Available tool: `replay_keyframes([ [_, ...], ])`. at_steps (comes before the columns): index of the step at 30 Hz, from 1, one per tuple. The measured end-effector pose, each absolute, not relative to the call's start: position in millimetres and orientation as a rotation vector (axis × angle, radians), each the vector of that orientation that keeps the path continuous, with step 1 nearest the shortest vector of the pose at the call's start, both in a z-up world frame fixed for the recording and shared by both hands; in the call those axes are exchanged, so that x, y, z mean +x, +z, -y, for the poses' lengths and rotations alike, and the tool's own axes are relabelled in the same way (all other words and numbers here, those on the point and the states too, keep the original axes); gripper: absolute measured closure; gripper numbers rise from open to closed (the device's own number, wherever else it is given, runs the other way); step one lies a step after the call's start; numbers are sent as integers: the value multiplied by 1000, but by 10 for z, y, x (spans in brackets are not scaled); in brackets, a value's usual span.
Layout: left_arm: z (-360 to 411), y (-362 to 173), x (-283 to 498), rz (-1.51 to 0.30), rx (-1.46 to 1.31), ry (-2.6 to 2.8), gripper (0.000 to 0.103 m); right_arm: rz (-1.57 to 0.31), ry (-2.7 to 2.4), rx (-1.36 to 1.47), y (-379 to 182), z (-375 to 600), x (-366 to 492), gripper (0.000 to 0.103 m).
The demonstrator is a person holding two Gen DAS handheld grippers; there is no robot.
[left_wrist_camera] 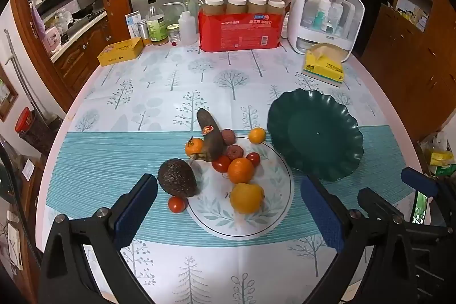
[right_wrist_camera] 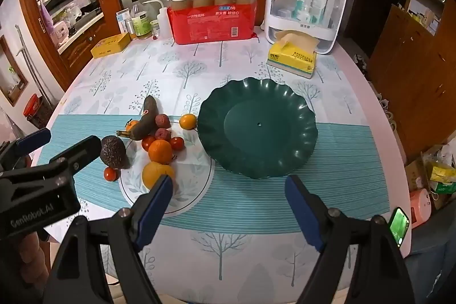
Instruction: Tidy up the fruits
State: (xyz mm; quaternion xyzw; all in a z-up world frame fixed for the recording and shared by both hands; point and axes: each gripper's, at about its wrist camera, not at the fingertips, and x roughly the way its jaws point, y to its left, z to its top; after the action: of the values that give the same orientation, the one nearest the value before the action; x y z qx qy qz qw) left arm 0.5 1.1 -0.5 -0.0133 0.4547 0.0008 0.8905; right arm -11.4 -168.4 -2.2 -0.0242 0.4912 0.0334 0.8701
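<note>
Left gripper (left_wrist_camera: 228, 211) fingers spread wide, right gripper (right_wrist_camera: 229, 207) likewise, both empty, angled steeply downward

A home dining area is showing here: a tree-print tablecloth (left_wrist_camera: 176, 81) is covering the counter, wooden kitchen cabinets (left_wrist_camera: 77, 59) and a stove with pans (left_wrist_camera: 85, 12) are sitting at ten o'clock, a tissue box (right_wrist_camera: 292, 59) and a packet of paper cups (right_wrist_camera: 212, 19) are standing toward twelve o'clock.

Far edge of table: red paper-cup pack (left_wrist_camera: 240, 30), white storage box (left_wrist_camera: 325, 16), yellow tissue pack (left_wrist_camera: 323, 66) right, yellow tin (left_wrist_camera: 121, 51) left.
</note>
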Motion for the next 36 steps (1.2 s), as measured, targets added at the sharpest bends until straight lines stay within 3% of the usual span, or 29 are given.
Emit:
replay_keyframes([
  [36,91,-80,-183,-963,-64,10,2,-1013,108,-88,-37,1705,-226,21],
])
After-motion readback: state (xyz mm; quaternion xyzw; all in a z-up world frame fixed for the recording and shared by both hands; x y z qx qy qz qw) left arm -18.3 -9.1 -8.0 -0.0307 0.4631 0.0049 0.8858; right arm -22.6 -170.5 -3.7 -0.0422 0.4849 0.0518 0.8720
